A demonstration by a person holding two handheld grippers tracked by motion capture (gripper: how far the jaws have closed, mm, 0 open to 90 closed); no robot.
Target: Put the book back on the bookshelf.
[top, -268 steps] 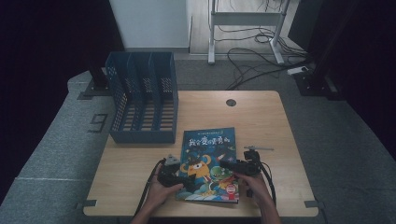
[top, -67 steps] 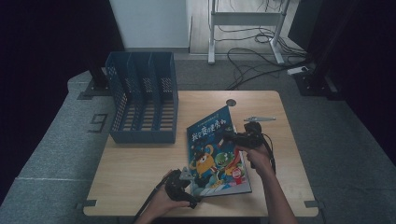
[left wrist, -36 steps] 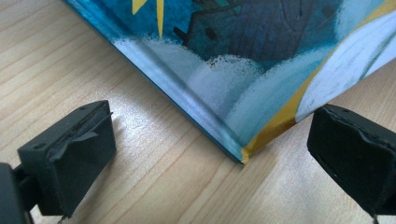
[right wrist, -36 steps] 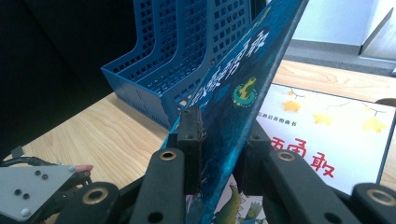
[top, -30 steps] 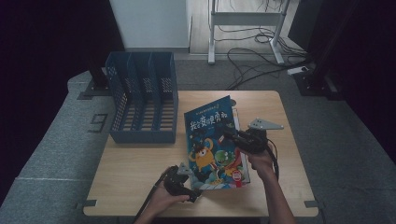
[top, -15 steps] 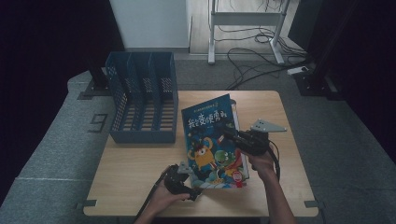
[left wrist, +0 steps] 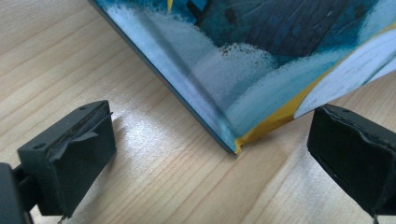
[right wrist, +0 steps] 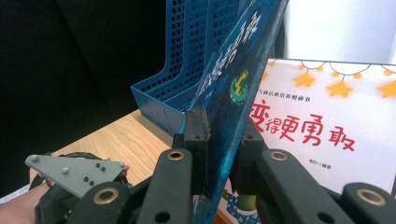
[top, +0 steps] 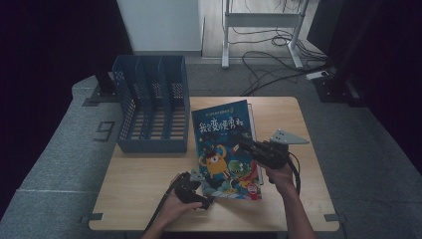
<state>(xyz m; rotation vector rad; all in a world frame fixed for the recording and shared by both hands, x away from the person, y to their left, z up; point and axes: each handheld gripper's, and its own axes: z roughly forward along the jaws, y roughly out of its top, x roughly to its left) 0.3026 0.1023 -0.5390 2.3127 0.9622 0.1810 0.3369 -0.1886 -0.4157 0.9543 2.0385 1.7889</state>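
Note:
A children's book (top: 221,144) with a blue cartoon cover lies in the middle of the wooden table (top: 144,184). My right gripper (top: 245,146) is shut on the right edge of its front cover (right wrist: 233,70), with the jaws (right wrist: 223,135) pinching the cover, which is lifted. Beyond it a white title page (right wrist: 327,130) with red characters lies exposed. My left gripper (top: 204,196) rests low at the book's near left corner. Its jaws (left wrist: 212,158) stand open on either side of that corner (left wrist: 232,148), clear of it.
A blue mesh file rack (top: 152,109) with several slots stands at the table's back left, just left of the raised cover (right wrist: 187,56). The left gripper's grey plate (right wrist: 70,172) sits low on the table. Bare wood lies left of the book.
The book lay flat at first. My right gripper has raised the cover and, over the last second, swung it slightly further up and left. My left gripper has stayed at the near corner.

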